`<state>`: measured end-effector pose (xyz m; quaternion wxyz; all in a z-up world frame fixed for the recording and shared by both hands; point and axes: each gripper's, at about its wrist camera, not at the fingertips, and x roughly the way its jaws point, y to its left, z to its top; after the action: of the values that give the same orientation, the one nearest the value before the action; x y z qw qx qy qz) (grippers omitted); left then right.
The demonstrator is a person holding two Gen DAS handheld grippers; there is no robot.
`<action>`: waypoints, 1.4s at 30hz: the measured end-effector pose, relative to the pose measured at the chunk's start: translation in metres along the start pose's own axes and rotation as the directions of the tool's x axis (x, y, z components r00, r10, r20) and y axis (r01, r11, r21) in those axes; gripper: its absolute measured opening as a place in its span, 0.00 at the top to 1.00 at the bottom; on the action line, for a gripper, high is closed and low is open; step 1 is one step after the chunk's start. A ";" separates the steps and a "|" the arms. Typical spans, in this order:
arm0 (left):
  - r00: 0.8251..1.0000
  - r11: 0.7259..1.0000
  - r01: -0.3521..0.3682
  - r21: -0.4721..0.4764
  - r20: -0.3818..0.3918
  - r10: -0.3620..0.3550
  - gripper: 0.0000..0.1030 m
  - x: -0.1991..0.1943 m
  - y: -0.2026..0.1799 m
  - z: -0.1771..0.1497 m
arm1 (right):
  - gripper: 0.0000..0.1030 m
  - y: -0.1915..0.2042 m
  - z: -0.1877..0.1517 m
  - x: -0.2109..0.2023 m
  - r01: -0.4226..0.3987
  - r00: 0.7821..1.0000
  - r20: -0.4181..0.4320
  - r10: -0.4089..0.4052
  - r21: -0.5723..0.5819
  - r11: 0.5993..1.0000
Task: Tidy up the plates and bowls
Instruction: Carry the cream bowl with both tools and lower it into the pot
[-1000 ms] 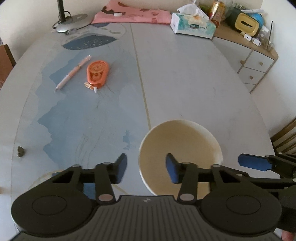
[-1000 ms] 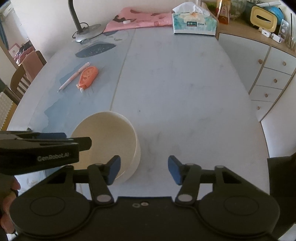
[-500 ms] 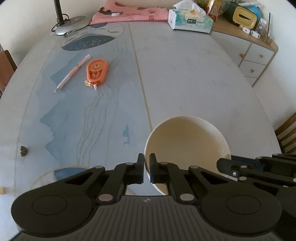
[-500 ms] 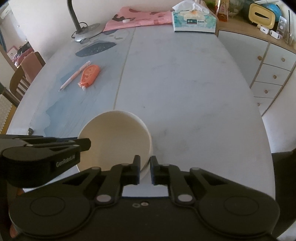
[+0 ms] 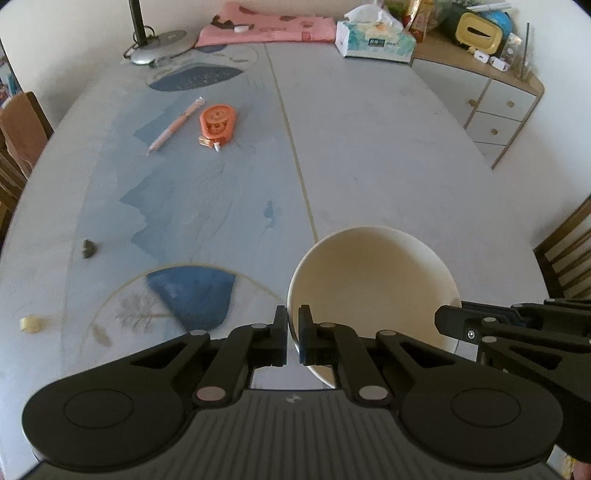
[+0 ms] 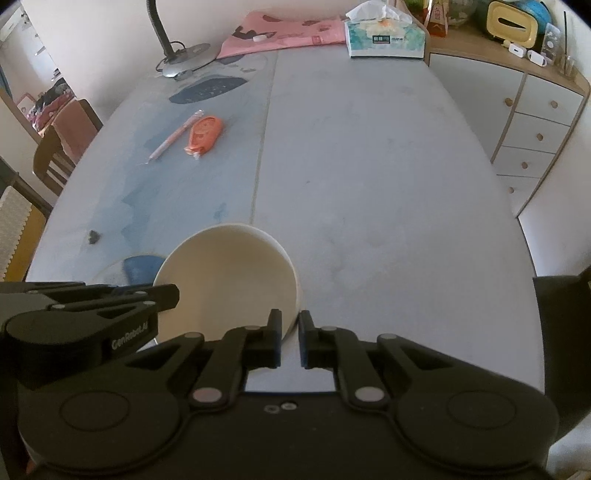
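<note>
Near the front edge of the oval table, both tools meet on one cream bowl.

Left to right, left wrist view:
- small yellowish lump at the near left margin; a dark crumb-like bit farther in
- blue wedge print inside a fine circle on the tablecloth, just left of the bowl
- pink pen and orange correction-tape dispenser lying side by side, well apart from the bowl
- lamp base and pink cloth at the far edge; tissue box to the right of them
- left gripper — fingers drawn close with the bowl's near-left rim sandwiched between them, one pad outside the wall, one inside
- right gripper enters from the right, its tip at the bowl's right rim
- sideboard with drawers past the table's right edge

Right wrist view:
- left gripper comes in from the left, its tip at the bowl's left rim
- right gripper — fingers pinched onto the bowl's near-right wall, inner pad inside, outer pad outside
- bowl opening tips toward the cameras; whether its base touches the tabletop, cannot tell
- bare marbled half of the table runs to the right of the bowl
</note>
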<state>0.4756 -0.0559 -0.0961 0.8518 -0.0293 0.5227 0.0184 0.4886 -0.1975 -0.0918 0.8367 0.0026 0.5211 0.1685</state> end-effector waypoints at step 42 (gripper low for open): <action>0.999 0.999 -0.036 0.001 0.010 0.036 0.95 -0.219 0.088 -0.221 | 0.91 0.170 -0.191 -0.170 -0.037 0.999 0.007 0.039 -0.157 0.987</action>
<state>0.1739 0.0165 -0.0036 0.8540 -0.0191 0.5188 0.0334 0.2064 -0.1177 -0.0006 0.8336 -0.0524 0.5018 0.2248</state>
